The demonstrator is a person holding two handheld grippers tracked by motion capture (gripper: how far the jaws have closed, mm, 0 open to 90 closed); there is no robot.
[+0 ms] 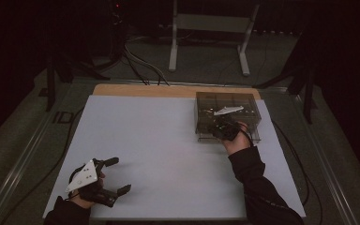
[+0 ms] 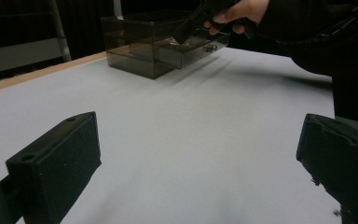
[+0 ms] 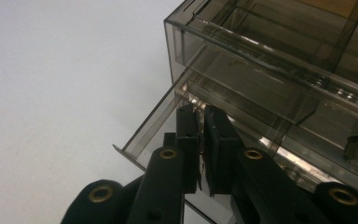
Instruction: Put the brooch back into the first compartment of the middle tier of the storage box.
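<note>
A smoky clear drawer box point(image 1: 206, 101) point(image 2: 130, 60) point(image 3: 270, 56) stands at the table's back right. Its lower drawer point(image 2: 193, 52) point(image 3: 154, 121) is pulled partly out toward the person. My right gripper point(image 1: 216, 126) point(image 2: 182, 36) point(image 3: 201, 116) dips into that drawer from above, jaws shut, with nothing visible between them. A small round knob point(image 3: 356, 149) shows on a neighbouring drawer front. My left gripper point(image 1: 120, 175) point(image 2: 200, 158) rests near the front left corner, open wide and empty, pointing across the table toward the box.
A white mat point(image 1: 159, 140) covers the table, with a wooden strip point(image 1: 168, 90) showing along its far edge. Beyond it, a white metal stand point(image 1: 211, 23) and cables point(image 1: 140, 65) lie on the dark floor. A cable point(image 1: 300, 159) trails from the right gripper.
</note>
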